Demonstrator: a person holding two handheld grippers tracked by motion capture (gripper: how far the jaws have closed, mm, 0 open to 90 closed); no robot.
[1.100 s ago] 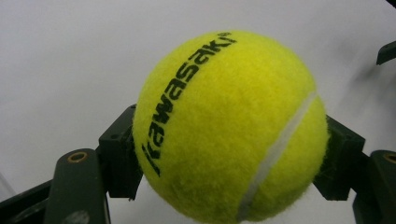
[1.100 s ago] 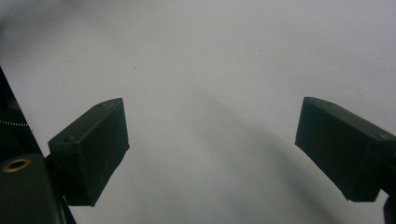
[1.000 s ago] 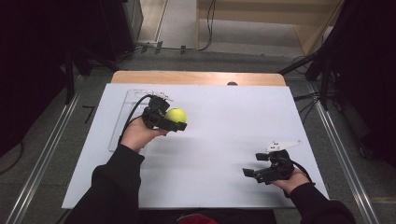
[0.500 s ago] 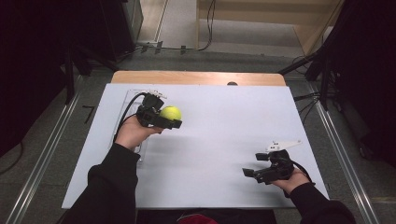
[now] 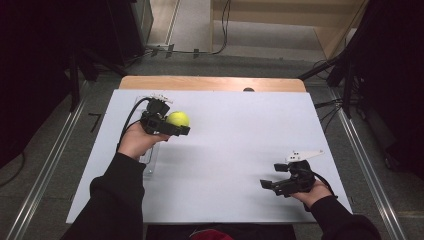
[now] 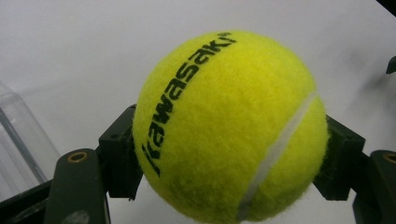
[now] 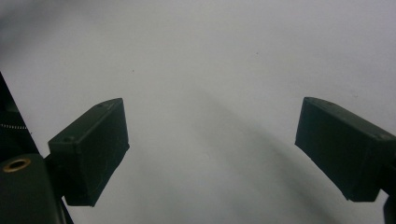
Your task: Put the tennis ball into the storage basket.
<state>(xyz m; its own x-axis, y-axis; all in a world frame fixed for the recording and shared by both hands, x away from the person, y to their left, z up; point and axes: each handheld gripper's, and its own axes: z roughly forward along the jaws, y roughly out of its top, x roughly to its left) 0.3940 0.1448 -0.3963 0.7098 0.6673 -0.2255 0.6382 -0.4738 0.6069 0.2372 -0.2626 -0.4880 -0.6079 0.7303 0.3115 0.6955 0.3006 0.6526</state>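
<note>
Clamping a tennis ball (image 6: 229, 126) above the white table (image 5: 240, 130), the left gripper (image 5: 172, 127) hovers beside a clear container (image 6: 18, 135); its view reveals "Kawasaki" lettering. Right gripper (image 7: 212, 144) stands open.

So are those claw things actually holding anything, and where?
The left gripper clamps a yellow tennis ball across its opposite sides. The right gripper holds nothing.

White table top (image 5: 240, 150) with wooden far edge (image 5: 210, 83), grey floor (image 5: 195, 60), dark surroundings
</note>
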